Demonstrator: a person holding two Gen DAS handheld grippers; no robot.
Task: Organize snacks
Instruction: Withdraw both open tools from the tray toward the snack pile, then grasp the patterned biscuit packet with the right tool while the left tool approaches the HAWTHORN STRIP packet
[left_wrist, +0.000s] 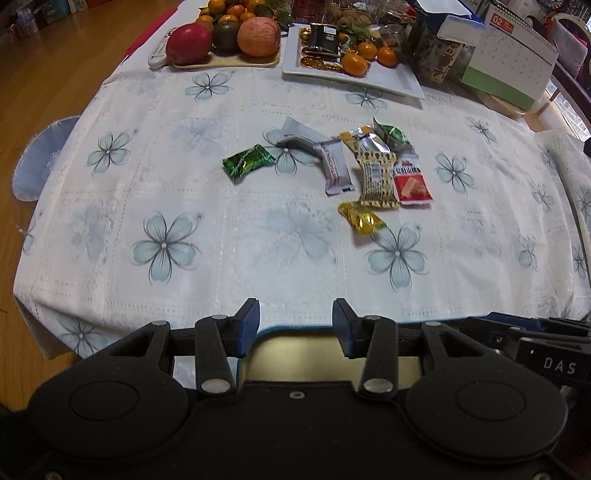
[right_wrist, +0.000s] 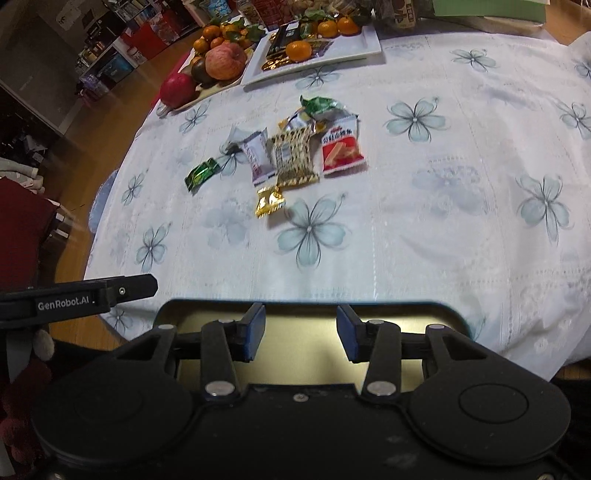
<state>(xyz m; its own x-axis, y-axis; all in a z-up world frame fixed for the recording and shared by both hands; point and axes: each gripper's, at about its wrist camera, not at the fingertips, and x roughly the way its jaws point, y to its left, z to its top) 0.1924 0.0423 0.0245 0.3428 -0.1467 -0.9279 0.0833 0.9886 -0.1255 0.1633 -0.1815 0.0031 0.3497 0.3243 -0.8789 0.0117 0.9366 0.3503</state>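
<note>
Both grippers, left gripper (left_wrist: 295, 325) and right gripper (right_wrist: 301, 330), gape empty over tin (right_wrist: 314, 354); reach snack pile (left_wrist: 373, 166), take outlying green candy (left_wrist: 248, 161) first.

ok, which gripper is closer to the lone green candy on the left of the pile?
Left, narrowly. The left gripper sits back at the near table edge, the green candy ahead and slightly left. The right gripper is beside it, further right, so the candy lies further off to its left.

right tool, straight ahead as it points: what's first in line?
Probably the open tin directly under the right tool; its pads are apart with nothing between them. Past the tin's far rim lies bare tablecloth; the snack pile sits farther off. Depth is unclear.
</note>
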